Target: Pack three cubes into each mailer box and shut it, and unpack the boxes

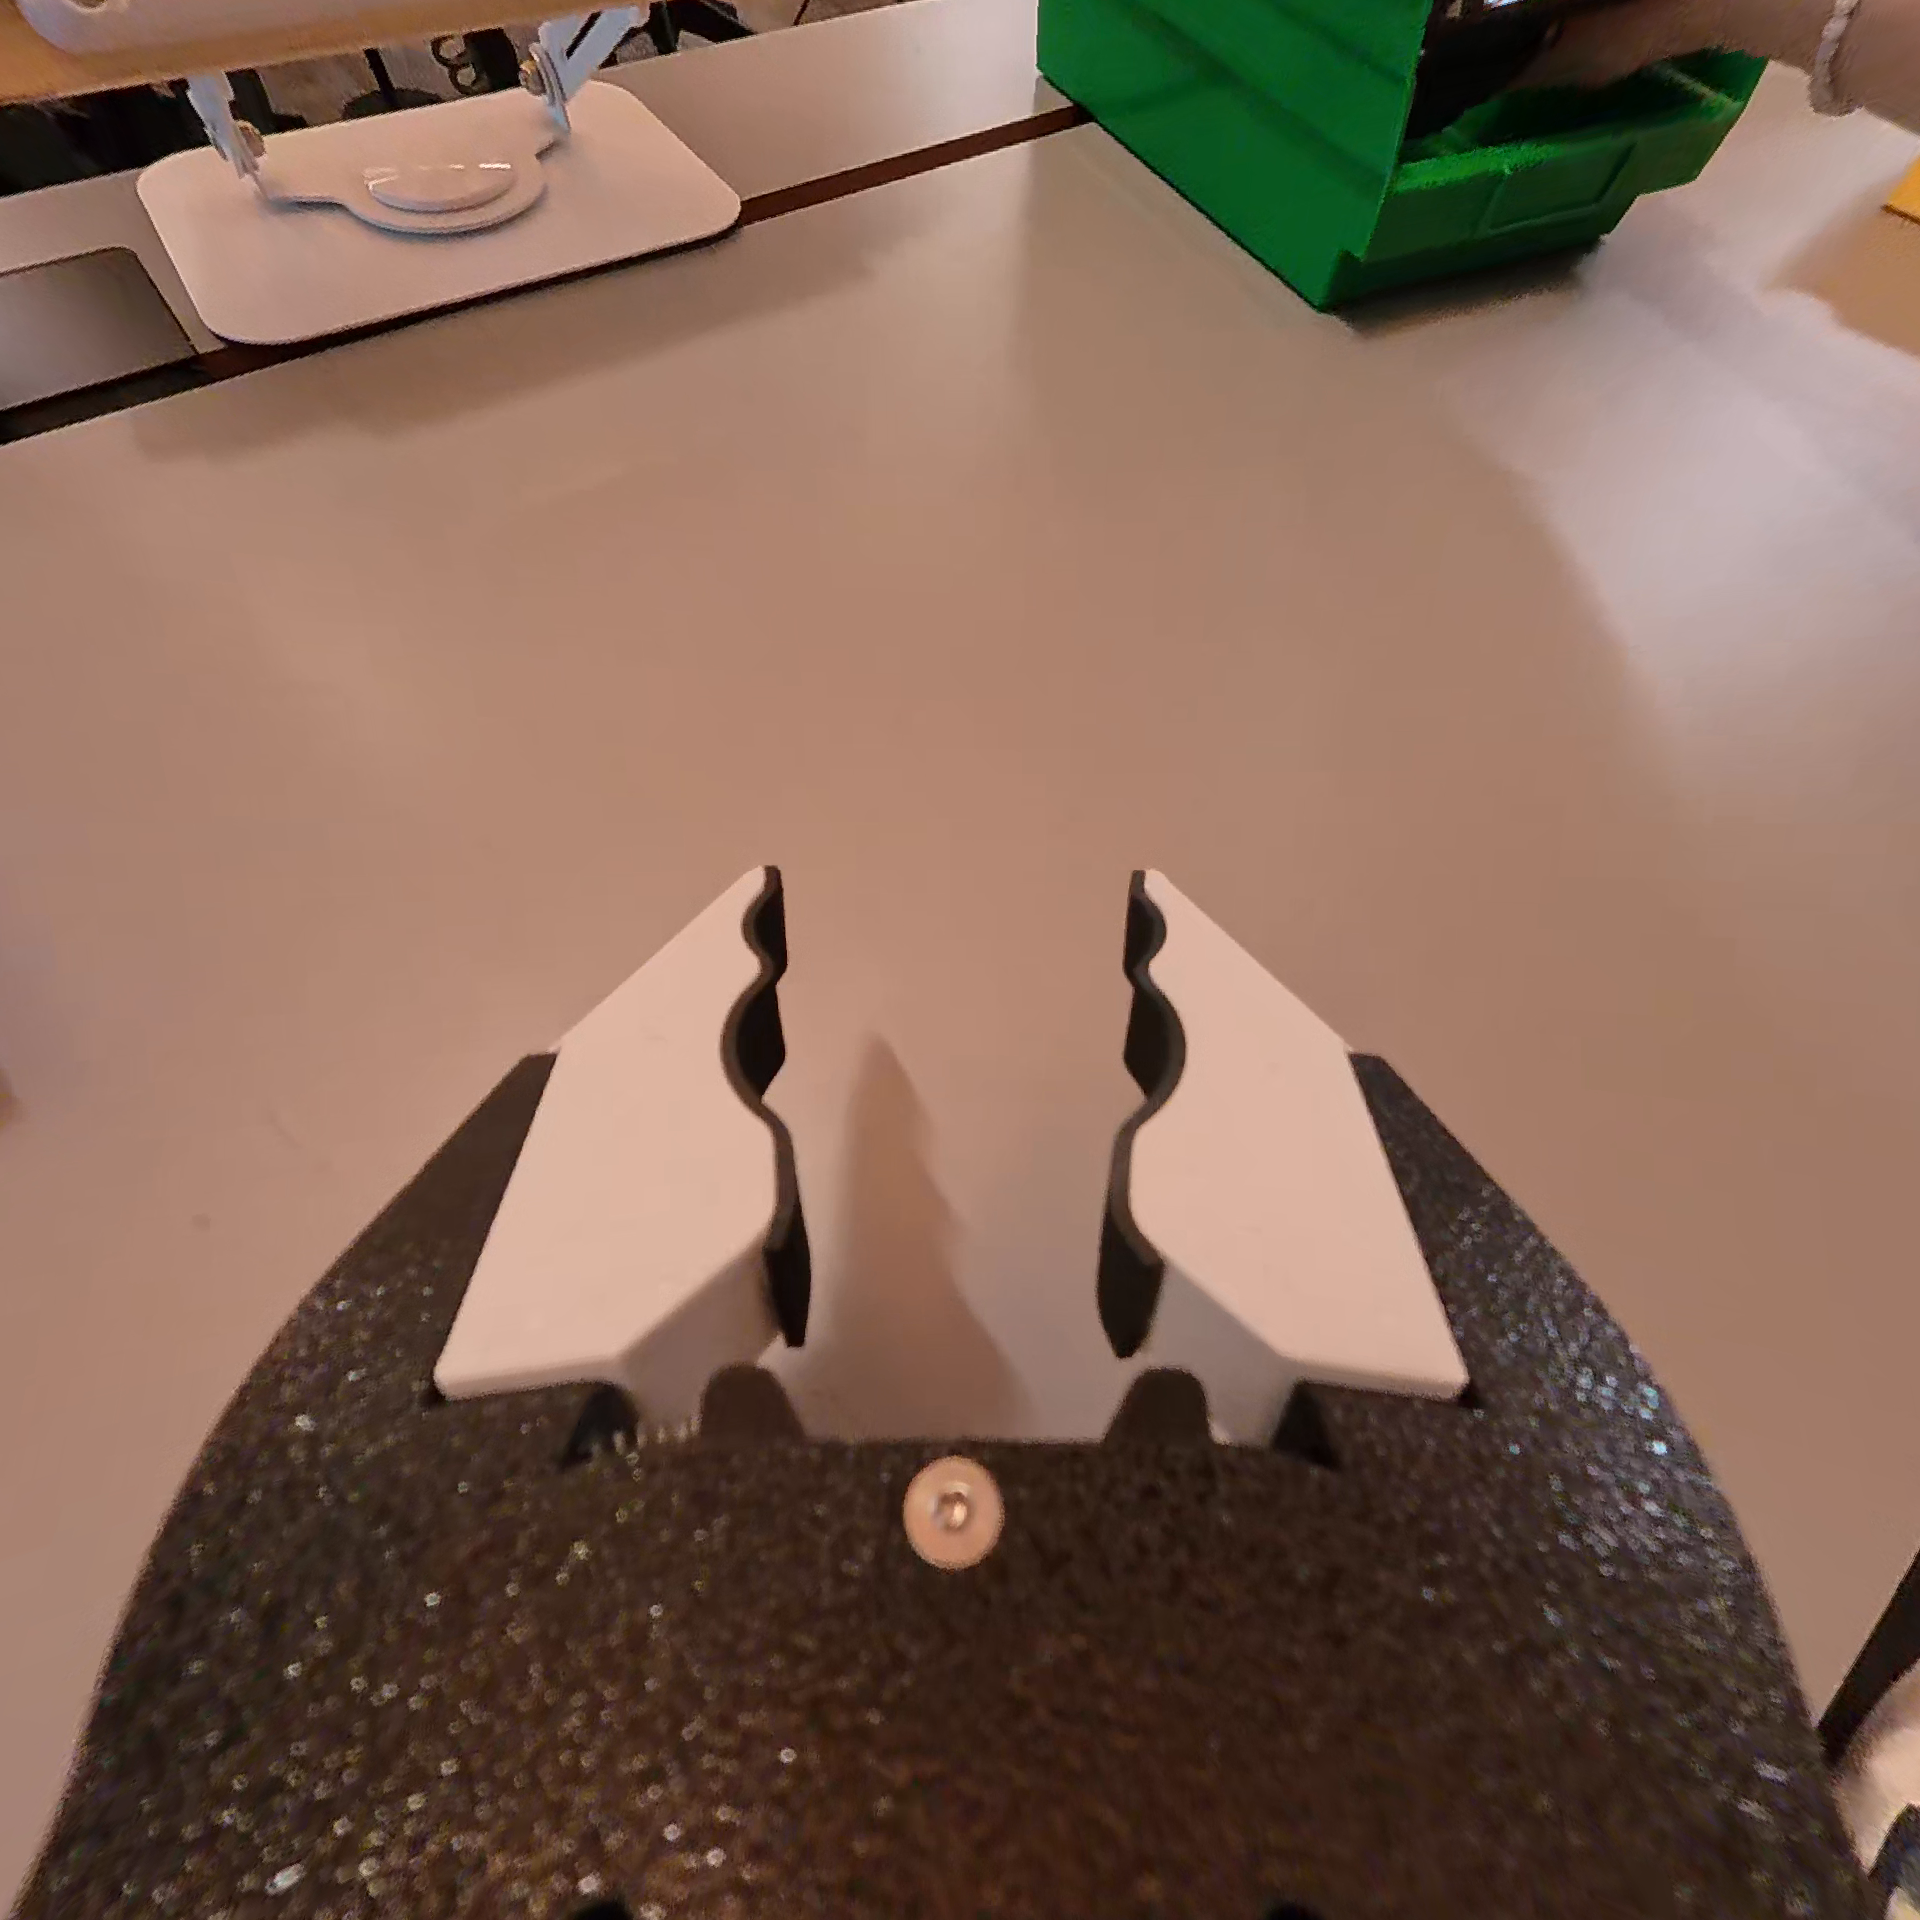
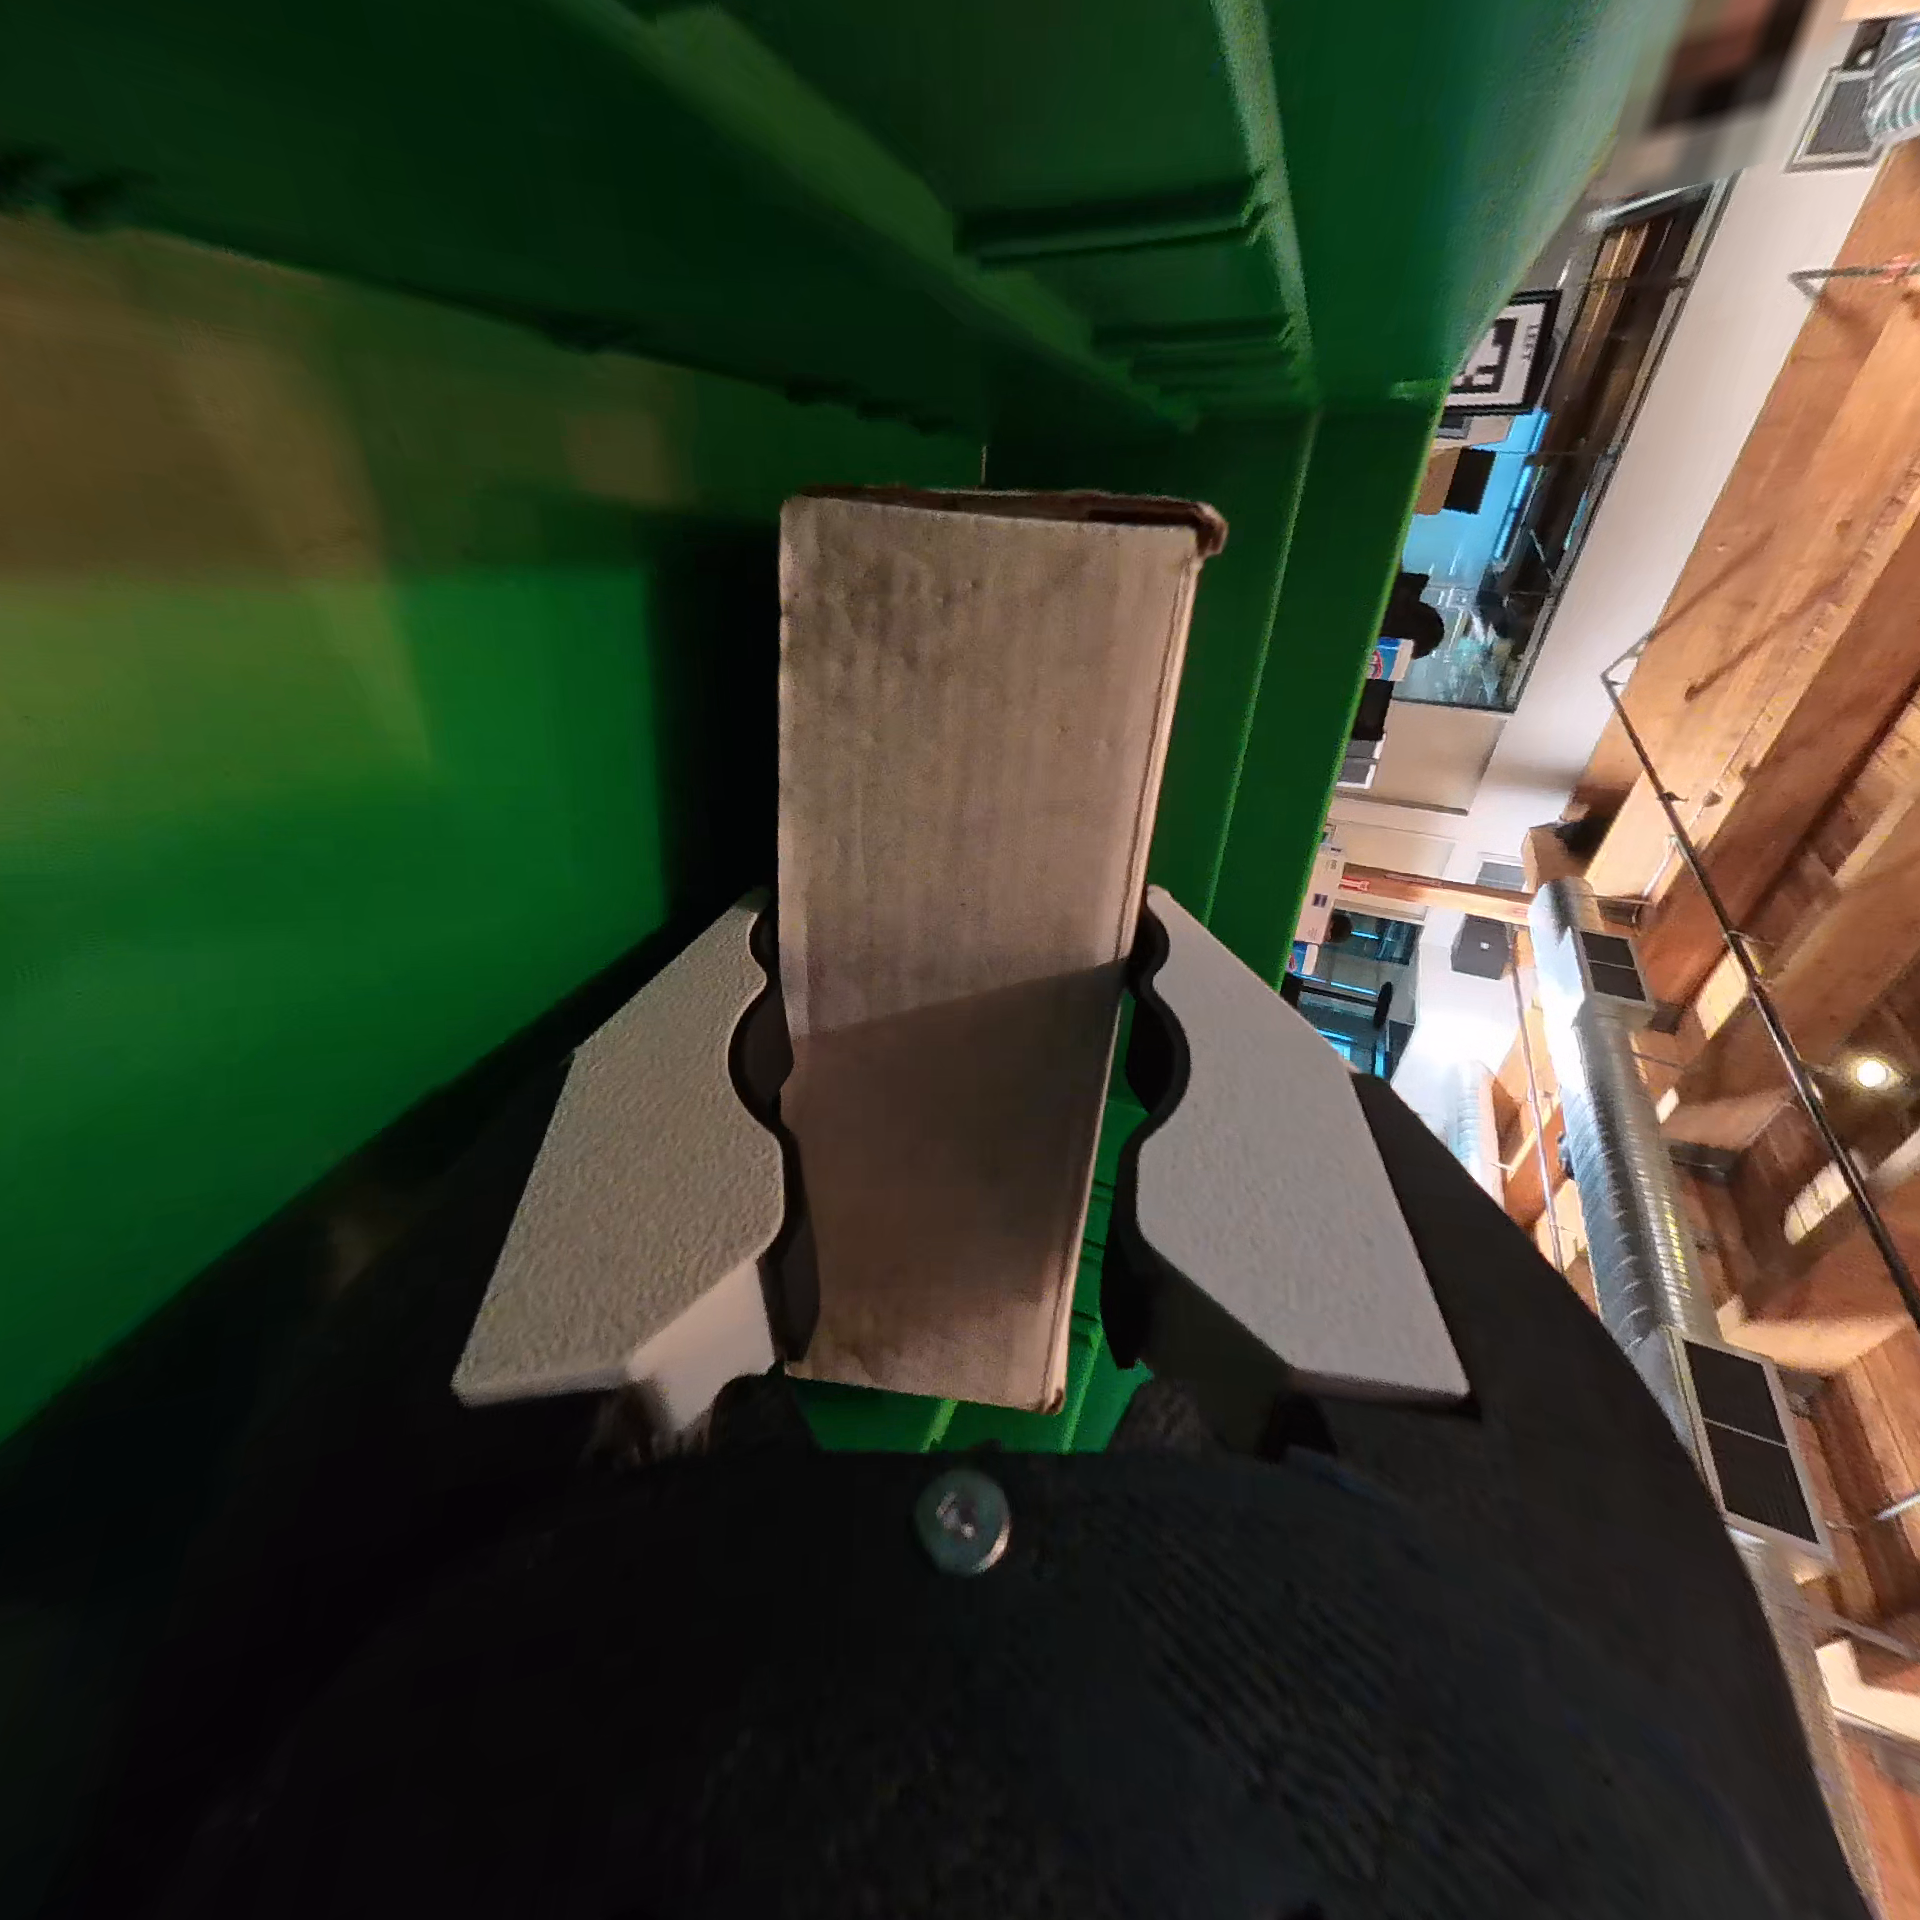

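Left wrist view: one left gripper (image 1: 956,1101), white fingers with black wavy pads, jaws standing wide apart with nothing between them, poised over the bare middle of a grey table (image 1: 935,623). One green plastic bin (image 1: 1299,135) sits near the table's far right corner, its open side facing right; a dark shape reaches into that opening, and a person's wrist (image 1: 1834,62) with a light bracelet shows just behind it. One flat white stand base (image 1: 436,223) with a round disc on it rests at the far left edge. No cubes show in this view, and no legible writing. Right wrist view: one right gripper (image 2: 956,1132), jaws closed onto one mailer box (image 2: 966,883) of plain grey-brown cardboard, shut, unmarked on the face that shows. The box's long axis runs along the fingers, pointing away from the camera; its near end lies between the pads and its far end juts well past the fingertips. The box lies inside the green bin (image 2: 416,779), whose walls fill the left and top of the picture and whose rim post stands just right of the box. Beyond the rim, a wooden-beamed room appears turned on its side, with one black-and-white square marker (image 2: 1813,353) on a wall, too small to read.
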`<move>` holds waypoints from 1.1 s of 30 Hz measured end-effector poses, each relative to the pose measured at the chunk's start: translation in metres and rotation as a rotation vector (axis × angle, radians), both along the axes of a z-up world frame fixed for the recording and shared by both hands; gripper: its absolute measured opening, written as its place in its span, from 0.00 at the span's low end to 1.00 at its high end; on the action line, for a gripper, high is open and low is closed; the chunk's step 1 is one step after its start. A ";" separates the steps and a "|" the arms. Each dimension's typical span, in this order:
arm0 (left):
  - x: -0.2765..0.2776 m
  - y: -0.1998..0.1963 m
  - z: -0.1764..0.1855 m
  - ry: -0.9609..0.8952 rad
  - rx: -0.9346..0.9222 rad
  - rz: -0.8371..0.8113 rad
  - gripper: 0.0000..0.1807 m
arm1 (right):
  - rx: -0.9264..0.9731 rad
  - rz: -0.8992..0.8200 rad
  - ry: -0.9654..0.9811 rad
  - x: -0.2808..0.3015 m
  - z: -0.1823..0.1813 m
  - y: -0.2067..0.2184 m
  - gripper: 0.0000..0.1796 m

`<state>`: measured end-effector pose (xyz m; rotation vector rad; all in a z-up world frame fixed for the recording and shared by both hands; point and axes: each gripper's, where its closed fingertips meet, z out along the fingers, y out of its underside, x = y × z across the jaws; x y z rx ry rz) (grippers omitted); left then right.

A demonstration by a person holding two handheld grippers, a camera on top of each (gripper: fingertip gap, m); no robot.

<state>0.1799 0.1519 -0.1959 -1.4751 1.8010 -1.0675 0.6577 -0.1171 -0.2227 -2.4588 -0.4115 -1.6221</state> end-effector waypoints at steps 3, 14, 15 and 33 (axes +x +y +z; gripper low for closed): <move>-0.001 0.002 0.001 -0.003 -0.005 0.003 0.35 | 0.003 -0.002 0.004 0.000 0.000 -0.001 0.35; -0.014 0.108 0.047 -0.016 0.221 0.042 0.46 | 0.427 0.050 0.308 -0.045 0.050 0.008 0.61; -0.012 0.134 0.055 -0.003 0.290 0.045 0.51 | 0.439 0.063 0.328 -0.054 0.057 0.006 0.61; 0.129 0.408 0.029 0.595 0.750 -0.396 0.68 | 0.769 0.367 0.707 -0.349 0.070 0.093 0.72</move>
